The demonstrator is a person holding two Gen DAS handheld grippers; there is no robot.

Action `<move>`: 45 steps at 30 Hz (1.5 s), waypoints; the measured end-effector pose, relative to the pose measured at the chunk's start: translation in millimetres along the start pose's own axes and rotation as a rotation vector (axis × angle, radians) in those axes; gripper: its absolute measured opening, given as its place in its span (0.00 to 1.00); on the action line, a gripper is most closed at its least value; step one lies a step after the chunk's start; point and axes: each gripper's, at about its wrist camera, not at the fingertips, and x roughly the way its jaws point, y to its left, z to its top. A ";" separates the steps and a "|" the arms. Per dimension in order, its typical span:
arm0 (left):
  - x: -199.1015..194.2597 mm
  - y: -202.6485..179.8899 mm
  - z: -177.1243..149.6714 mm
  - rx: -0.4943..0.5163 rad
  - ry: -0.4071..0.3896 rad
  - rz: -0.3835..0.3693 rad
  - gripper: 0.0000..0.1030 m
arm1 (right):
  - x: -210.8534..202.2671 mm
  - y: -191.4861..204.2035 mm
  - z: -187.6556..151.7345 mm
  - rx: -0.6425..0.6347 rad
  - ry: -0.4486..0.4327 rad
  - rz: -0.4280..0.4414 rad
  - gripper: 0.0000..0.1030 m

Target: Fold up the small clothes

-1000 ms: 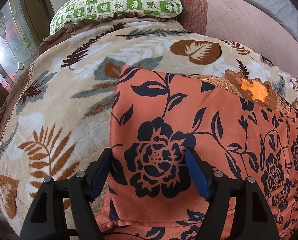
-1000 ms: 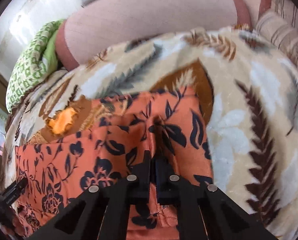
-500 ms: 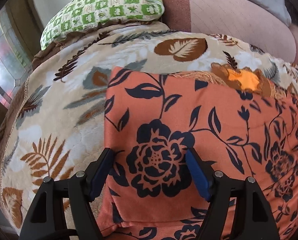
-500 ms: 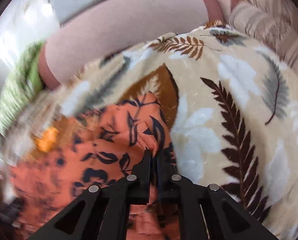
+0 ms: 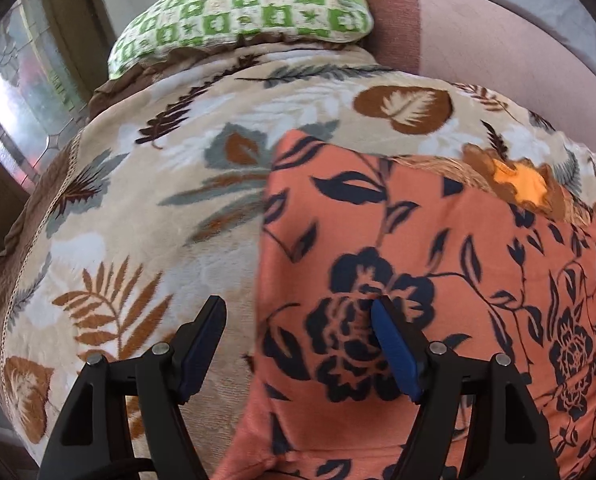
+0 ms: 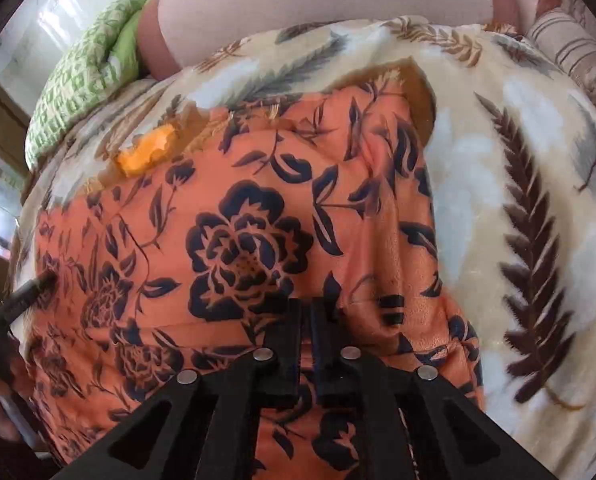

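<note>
The right gripper (image 6: 306, 320), jaws closed, seems to pinch the near edge of the orange floral garment (image 6: 258, 208) spread on the leaf-print blanket (image 6: 538, 168); the left gripper (image 5: 298, 344) hovers open over its left edge. A thin pinch could slip, spoiling the fold.

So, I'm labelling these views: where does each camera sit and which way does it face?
Left wrist: on the left gripper, looking down along its open fingers at the orange floral cloth's edge.
Right wrist: on the right gripper, fingers shut, angled down over that cloth; the left gripper's tip shows.
Shared: cloth, leaf blanket, green pillow.
</note>
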 end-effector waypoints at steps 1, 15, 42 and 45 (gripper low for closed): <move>0.7 3.1 1.1 -0.011 -0.001 0.006 0.75 | -4.3 -1.4 1.9 0.007 0.020 0.003 0.06; 3.2 -4.8 1.2 0.022 0.005 0.017 0.75 | 42.2 80.0 63.7 -0.079 -0.045 -0.033 0.06; -59.5 60.9 -67.2 -0.003 -0.068 -0.056 1.00 | -113.2 23.2 -69.8 -0.013 -0.162 0.123 0.08; -78.9 79.3 -103.5 -0.007 -0.068 -0.037 1.00 | -143.8 -8.2 -95.9 0.001 -0.177 0.080 0.08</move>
